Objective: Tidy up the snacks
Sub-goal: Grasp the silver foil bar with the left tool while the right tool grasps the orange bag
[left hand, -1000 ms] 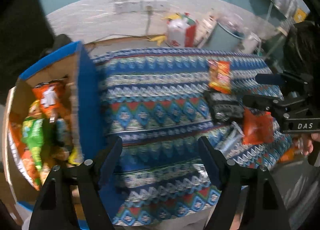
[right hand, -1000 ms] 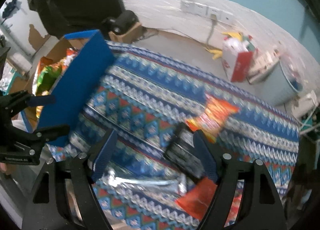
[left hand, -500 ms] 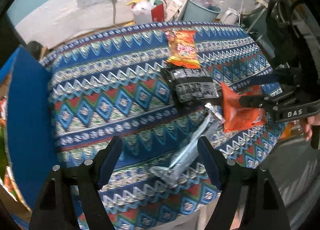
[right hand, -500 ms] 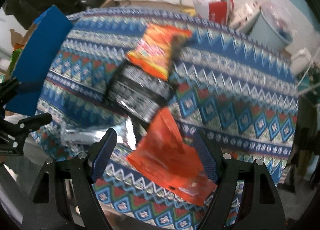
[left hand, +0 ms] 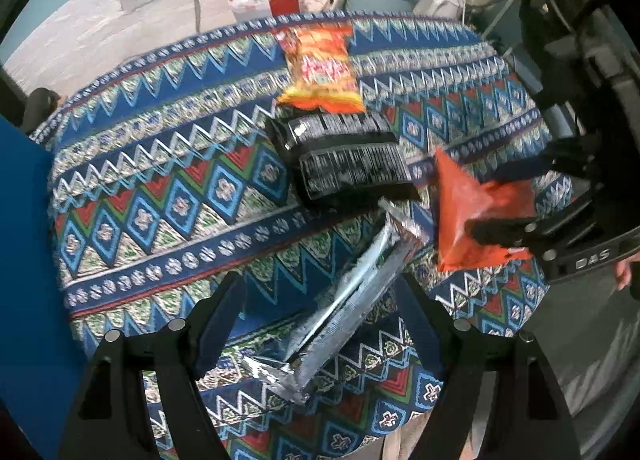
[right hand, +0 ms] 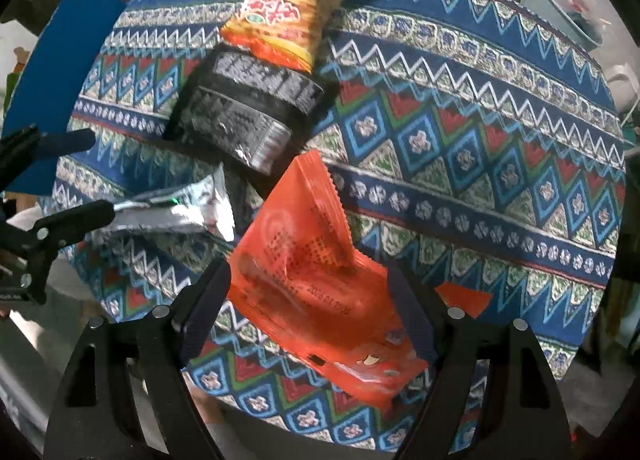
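Glossy foil pkt (left hand: 352, 300), woven cloth (left hand: 160, 196)

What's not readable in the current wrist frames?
- Blue box, left wrist view: cut off by the left edge; its contents are out of sight.
- Silver packet: near end runs under the left gripper in that view; in the right wrist view a finger covers its left end.
- Orange packet: printed text is motion-blurred in the right wrist view; contact with the right gripper is unclear.
- Black packet: label is too blurred to read.
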